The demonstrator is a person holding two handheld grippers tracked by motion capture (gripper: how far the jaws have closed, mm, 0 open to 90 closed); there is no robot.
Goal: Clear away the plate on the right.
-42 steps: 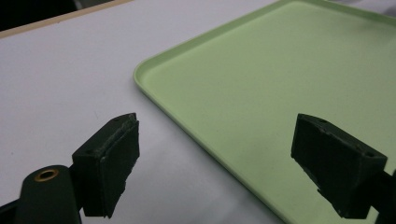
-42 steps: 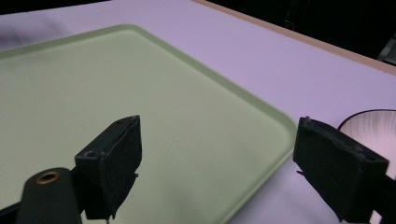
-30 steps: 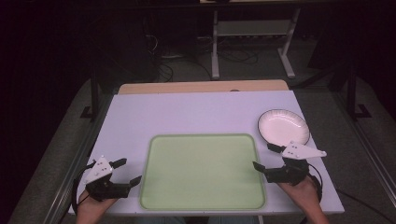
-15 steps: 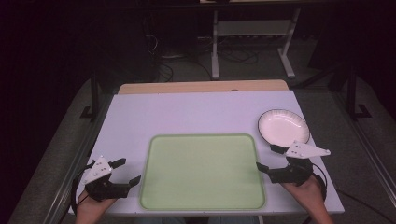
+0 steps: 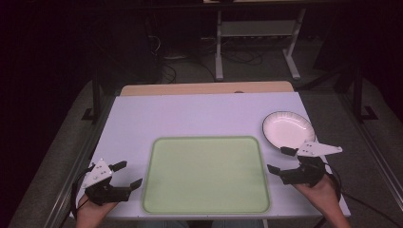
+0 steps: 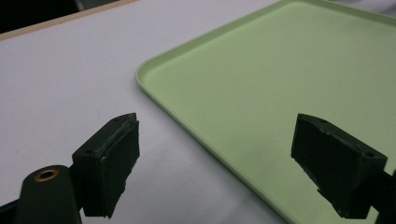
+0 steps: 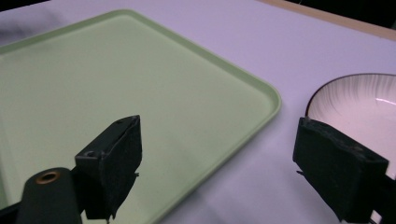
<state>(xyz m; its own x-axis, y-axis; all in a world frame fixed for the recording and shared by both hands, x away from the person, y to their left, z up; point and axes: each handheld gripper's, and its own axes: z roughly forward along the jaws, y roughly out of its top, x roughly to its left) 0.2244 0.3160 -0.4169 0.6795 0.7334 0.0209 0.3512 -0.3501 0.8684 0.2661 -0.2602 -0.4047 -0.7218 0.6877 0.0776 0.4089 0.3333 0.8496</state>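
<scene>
Pale green plastic, a wide tray [image 5: 206, 175] lying flat on the white table [image 5: 190, 118], near the person's edge and roughly centred. Nothing on it.

Left gripper [image 5: 127, 175] sits at the tray's near-left corner, held low in the person's left hand [image 5: 92, 211]. Jaws wide apart, gripping nothing. From the left gripper view, one jaw hangs over the bare tabletop, the other over the tray's surface, so the tray's left rim [image 6: 187, 126] runs between them. Whether either jaw touches the rim, cannot tell.

Right gripper [image 5: 280, 160] at the tray's right side, in the right hand [image 5: 321, 187]. Jaws likewise spread, empty. In the right gripper view one jaw is over the tray [image 7: 116, 84], the other in front of the near edge of a bowl [image 7: 359, 102].

That bowl [image 5: 288, 129]: white, ribbed inside, dark rim, upright on the table just off the tray's far-right corner, apart from it. The right gripper is just beside it on the near side.

Beyond the white top, a strip of light wood [image 5: 204, 88] along the far edge. Dark floor with cables and a metal stand [image 5: 256, 42] behind.
</scene>
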